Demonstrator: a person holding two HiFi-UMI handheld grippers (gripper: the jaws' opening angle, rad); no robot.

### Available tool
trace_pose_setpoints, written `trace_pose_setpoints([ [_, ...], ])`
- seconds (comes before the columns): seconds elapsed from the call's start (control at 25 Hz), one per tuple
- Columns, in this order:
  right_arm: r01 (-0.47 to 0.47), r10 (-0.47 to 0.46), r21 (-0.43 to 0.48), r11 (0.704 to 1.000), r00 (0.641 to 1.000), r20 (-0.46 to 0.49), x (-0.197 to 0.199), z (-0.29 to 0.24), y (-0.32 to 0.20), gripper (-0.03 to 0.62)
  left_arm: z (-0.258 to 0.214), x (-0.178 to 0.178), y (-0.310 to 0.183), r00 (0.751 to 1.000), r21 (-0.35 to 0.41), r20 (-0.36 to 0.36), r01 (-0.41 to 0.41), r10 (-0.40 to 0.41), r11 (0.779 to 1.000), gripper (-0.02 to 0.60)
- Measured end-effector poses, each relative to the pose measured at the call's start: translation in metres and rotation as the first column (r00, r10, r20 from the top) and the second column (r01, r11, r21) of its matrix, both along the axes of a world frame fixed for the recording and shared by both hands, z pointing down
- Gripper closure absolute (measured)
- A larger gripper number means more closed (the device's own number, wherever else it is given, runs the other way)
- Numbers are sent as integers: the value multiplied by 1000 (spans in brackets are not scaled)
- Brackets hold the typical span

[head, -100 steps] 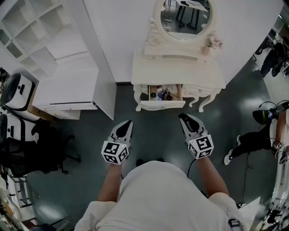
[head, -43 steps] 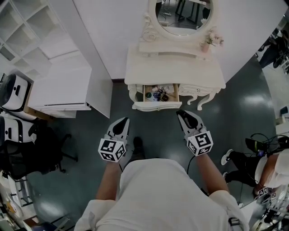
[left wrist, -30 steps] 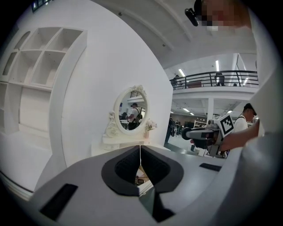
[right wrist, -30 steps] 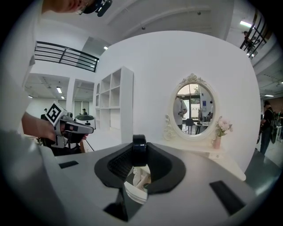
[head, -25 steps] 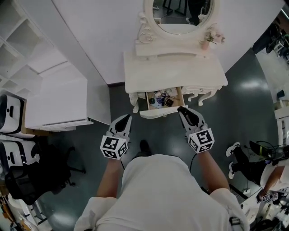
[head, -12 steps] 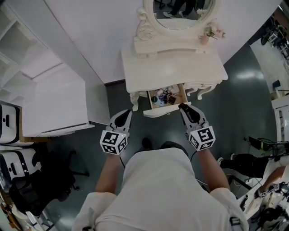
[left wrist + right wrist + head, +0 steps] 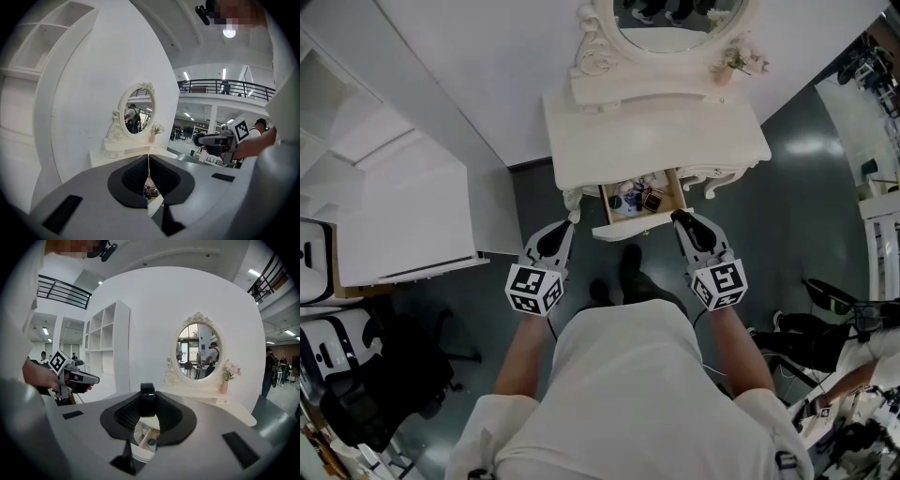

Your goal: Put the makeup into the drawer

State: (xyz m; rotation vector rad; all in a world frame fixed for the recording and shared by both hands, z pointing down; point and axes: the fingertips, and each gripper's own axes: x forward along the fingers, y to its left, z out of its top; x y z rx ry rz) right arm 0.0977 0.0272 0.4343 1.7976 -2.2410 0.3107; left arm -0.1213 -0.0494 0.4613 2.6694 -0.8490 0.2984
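A white dressing table (image 7: 647, 131) stands just ahead, its small drawer (image 7: 642, 202) pulled open with several makeup items inside. My right gripper (image 7: 679, 217) is by the drawer's front right corner. It is shut on a black round makeup case (image 7: 147, 400), which stands on edge between the pads. My left gripper (image 7: 565, 225) hovers at the drawer's front left corner, shut and empty, its jaws meeting in a thin line (image 7: 148, 166). Past the jaws, the left gripper view shows part of the drawer (image 7: 151, 191).
An oval mirror (image 7: 675, 19) and a small flower vase (image 7: 733, 66) stand at the back of the table. A white shelf unit (image 7: 403, 206) stands to the left, a black chair (image 7: 366, 384) at lower left. Dark floor surrounds the table.
The dressing table has come closer. Both grippers have moved forward and now sit at the open drawer's front corners. The right gripper's hold on the black case is unchanged.
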Motion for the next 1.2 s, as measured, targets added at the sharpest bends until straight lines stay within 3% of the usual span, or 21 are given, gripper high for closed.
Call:
trace_pose_setpoints([
  [0.28,16,-15,-20,1000,1000,21,22,13,-35,502,3,22,-29,1000,-8,13,19,-19,1000,563],
  [0.76,132,-131,-92,987,991,18,67,42,-112,502,23,59,-80,993,-43,76,92,-89,995,563],
  [0.96,208,-208,-134,969,978,14,80,60,-137,502,38,69,-91,984,-56,118,142,-134,988,563],
  [1.2,319,-321,-200,926,947,21,87,93,-157,503,51,85,-97,972,-84,146,198,-184,977,563],
])
